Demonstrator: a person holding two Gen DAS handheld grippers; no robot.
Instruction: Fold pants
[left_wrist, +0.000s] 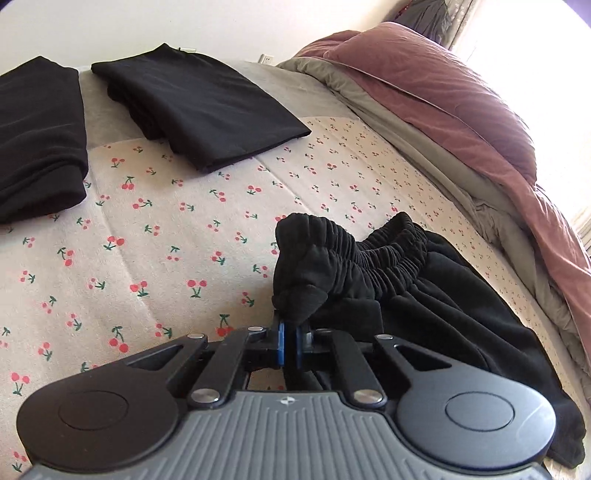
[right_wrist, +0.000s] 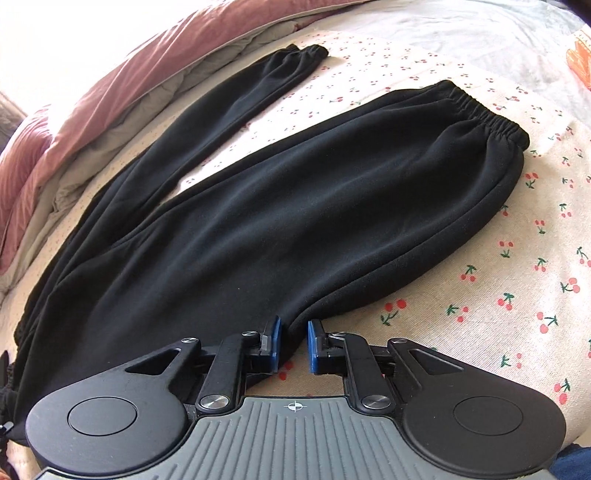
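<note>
Black fleece pants (right_wrist: 295, 221) lie spread flat on the cherry-print sheet (right_wrist: 517, 277), their two legs stretching away to elastic cuffs. My right gripper (right_wrist: 293, 328) has its blue pads drawn close on the near side edge of the pants, with a fold of fabric between them. In the left wrist view the gathered waistband of the pants (left_wrist: 406, 288) bunches up off the sheet (left_wrist: 166, 240). My left gripper (left_wrist: 290, 332) is shut on the waistband's corner, which stands up as a dark lump just beyond the pads.
Two folded black garments (left_wrist: 207, 107) (left_wrist: 33, 140) lie at the far side of the bed. A mauve and grey duvet (left_wrist: 443, 92) (right_wrist: 92, 92) is heaped along the edge behind the pants. An orange item (right_wrist: 580, 59) lies at the far right corner.
</note>
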